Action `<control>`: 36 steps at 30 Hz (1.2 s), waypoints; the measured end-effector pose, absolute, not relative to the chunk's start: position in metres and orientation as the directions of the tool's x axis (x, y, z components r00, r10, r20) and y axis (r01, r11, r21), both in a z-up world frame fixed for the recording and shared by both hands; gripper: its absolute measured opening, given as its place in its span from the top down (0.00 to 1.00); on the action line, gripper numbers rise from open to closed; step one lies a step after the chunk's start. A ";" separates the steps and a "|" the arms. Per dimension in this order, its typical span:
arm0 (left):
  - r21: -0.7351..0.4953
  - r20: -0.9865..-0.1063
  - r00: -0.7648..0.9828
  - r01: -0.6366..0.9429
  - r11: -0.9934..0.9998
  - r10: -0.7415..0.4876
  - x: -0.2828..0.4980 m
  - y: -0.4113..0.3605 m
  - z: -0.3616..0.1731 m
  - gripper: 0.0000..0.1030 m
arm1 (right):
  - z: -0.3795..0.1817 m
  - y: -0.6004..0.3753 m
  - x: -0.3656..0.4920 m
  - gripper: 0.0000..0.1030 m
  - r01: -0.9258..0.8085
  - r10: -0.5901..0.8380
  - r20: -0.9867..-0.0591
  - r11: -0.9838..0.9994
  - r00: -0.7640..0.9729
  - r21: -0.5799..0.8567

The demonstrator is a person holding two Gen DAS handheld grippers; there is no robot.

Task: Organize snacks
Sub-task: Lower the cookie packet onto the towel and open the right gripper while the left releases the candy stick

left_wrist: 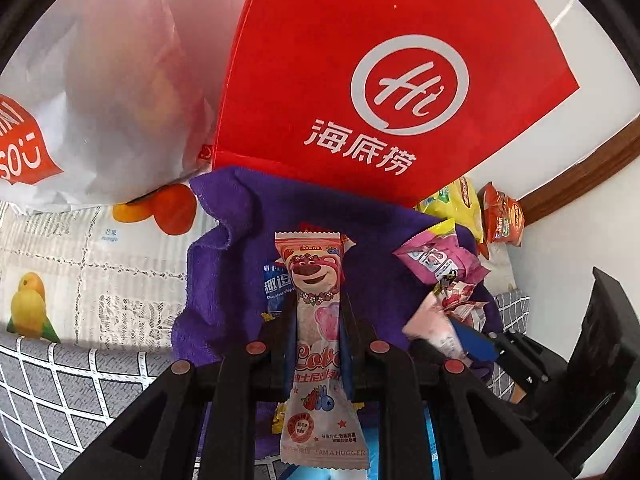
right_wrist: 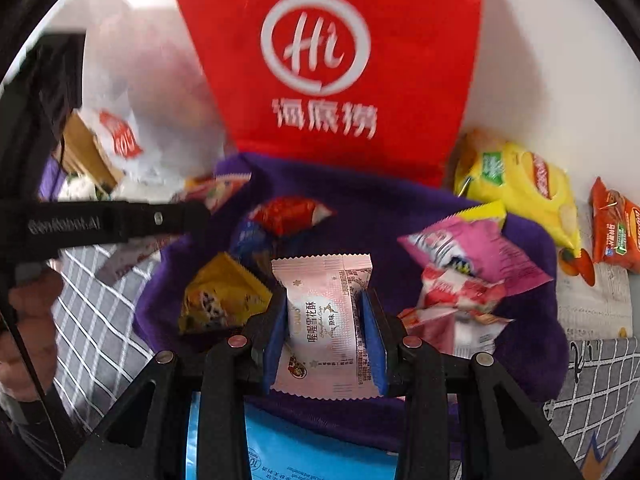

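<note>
Left gripper (left_wrist: 318, 320) is clamped on a long pink bear packet (left_wrist: 318, 280), which stands up lengthwise between the jaws, its top end with the bear's face above a purple cloth (left_wrist: 240, 208). Right gripper (right_wrist: 325, 320) is closed on a pale pink packet (right_wrist: 320, 312), its blue pads (right_wrist: 374, 332) pressing the two sides; the packet's crimped top edge sticks out past the fingertips.

Both grippers hang over the same purple cloth, where loose snacks lie scattered. In the right wrist view a yellow packet (right_wrist: 220, 296) lies just left of the gripper, a red wrapper (right_wrist: 290, 210) beyond it, and a magenta packet (right_wrist: 472, 252) on top of a red-and-white packet (right_wrist: 460, 292) to the right. A blue pouch (right_wrist: 312, 448) shows below the gripper, at the cloth's near edge.

Behind the cloth stands a red bag (left_wrist: 380, 80) with a white "Hi" logo, and beside it on the left a white bag (left_wrist: 100, 100). Right of the red bag, off the cloth, a yellow chip bag (right_wrist: 520, 188) and an orange snack bag (right_wrist: 616, 228) lie near the wall. The table (left_wrist: 80, 380) carries a grey grid-pattern cover and a fruit-print mat (left_wrist: 100, 272).
</note>
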State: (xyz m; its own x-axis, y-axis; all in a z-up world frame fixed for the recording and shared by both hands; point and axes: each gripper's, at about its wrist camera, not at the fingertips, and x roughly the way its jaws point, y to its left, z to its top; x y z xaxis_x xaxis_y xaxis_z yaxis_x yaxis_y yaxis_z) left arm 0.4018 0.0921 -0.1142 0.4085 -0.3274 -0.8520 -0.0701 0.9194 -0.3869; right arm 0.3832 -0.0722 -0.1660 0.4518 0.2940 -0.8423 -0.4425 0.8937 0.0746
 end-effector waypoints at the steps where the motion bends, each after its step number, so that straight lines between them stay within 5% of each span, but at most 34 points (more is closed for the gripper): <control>1: -0.387 -0.853 0.407 -0.070 0.920 -0.327 0.402 0.092 -0.115 0.84 | -0.168 -0.070 0.382 0.65 -0.447 0.284 -0.847 0.892 0.449 0.062; 17: -0.395 -0.860 0.379 -0.068 0.916 -0.343 0.405 0.088 -0.123 0.83 | -0.185 -0.063 0.380 0.64 -0.439 0.257 -0.868 0.897 0.424 0.051; 36: -0.377 -0.884 0.330 -0.084 0.922 -0.332 0.411 0.076 -0.139 0.81 | -0.135 -0.080 0.363 0.58 -0.428 0.293 -0.796 0.902 0.530 0.047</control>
